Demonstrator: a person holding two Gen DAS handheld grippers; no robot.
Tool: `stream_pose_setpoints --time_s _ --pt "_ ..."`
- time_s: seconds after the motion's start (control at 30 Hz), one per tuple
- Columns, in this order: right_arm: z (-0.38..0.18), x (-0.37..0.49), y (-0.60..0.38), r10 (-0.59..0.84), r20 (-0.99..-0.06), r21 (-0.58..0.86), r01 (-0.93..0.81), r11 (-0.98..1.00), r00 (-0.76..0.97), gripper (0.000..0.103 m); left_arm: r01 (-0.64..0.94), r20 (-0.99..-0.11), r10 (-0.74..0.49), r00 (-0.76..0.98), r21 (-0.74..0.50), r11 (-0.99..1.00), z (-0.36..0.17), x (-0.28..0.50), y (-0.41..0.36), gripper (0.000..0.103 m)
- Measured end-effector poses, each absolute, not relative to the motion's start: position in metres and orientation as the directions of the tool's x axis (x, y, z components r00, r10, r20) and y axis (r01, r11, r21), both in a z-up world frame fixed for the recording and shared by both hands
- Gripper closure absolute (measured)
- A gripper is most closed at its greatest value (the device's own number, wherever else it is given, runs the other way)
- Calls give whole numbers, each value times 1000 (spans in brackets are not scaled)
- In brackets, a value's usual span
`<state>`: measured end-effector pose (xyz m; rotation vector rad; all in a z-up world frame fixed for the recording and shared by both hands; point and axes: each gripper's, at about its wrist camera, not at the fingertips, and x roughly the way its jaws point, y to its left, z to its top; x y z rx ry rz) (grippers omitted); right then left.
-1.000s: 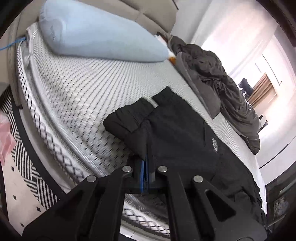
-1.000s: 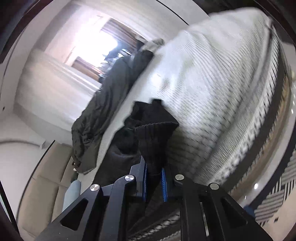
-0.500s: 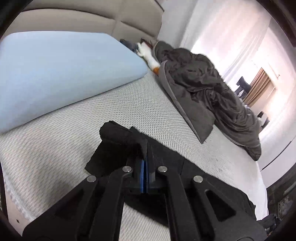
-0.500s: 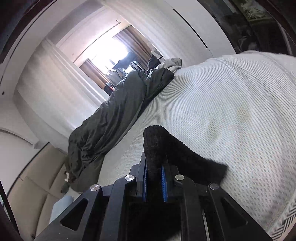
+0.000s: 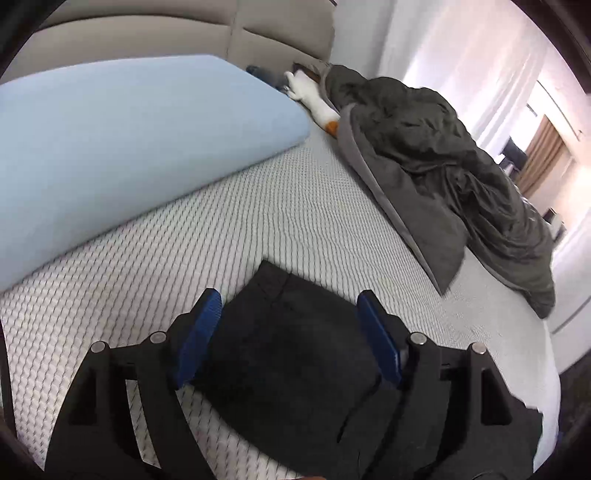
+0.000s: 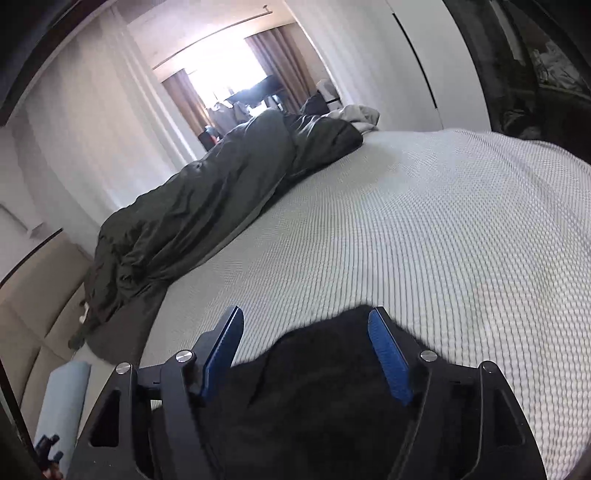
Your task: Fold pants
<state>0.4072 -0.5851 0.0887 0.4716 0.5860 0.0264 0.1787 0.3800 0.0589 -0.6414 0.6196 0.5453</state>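
Note:
The black pants [image 5: 291,354] lie folded over on the white textured mattress [image 5: 258,206]. My left gripper [image 5: 288,306] hovers just above their far edge; its jaws are opening, the blue pads spread wide and pressing on nothing. In the right wrist view the same black pants [image 6: 325,373] fill the bottom centre, their edge lying loose on the mattress [image 6: 443,229]. My right gripper [image 6: 306,321] is over that edge, its jaws opening too, with the cloth below and between the pads but not pinched.
A light blue pillow [image 5: 122,147] lies at the head of the bed against the beige headboard [image 5: 184,33]. A crumpled dark grey duvet [image 5: 443,177] runs along the far side, also seen as the duvet [image 6: 207,214]. A white and orange object [image 5: 314,99] lies by the headboard.
Both grippers carried the pants' edge across the mattress toward the far side, laid it down and let go. Both went from shut on the cloth to wide apart.

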Motion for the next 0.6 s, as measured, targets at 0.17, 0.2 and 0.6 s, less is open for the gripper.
stream_pose_setpoints --time_s 0.17,0.2,0.6 --pt "63 351 -586 227 -526 514 94 852 820 25 -609 -671 226 706 -413 677 41 121 353 30" --pt "59 340 -584 238 -530 517 88 852 814 24 -604 -674 211 708 -423 675 38 115 345 30" --pt "-2 299 -614 257 -619 597 232 768 742 22 -611 -732 4 681 -565 555 -46 108 306 66"
